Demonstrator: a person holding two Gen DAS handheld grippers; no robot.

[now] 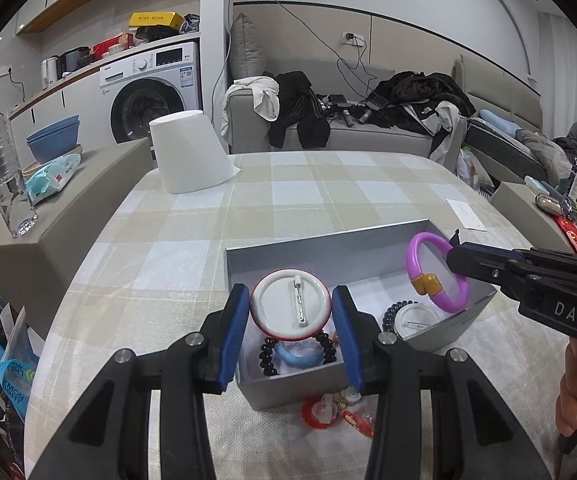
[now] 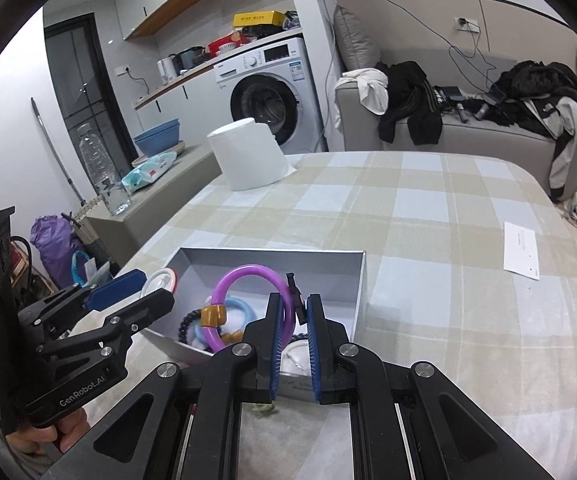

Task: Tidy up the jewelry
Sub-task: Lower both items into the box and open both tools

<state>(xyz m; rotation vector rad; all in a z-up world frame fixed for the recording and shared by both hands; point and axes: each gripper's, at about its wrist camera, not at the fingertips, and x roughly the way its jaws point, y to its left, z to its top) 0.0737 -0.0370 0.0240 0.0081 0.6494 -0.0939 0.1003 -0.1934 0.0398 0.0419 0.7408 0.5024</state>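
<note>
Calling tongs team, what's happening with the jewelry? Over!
Left tongs shut on round white pin badge. Right tongs shut on purple plastic bangle. Both above open grey box. Nothing in the way.

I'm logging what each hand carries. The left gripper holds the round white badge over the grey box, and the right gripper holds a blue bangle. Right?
Not quite: the right gripper holds a purple bangle, as the right wrist view shows. The left gripper does hold the round white badge over the grey box.
</note>
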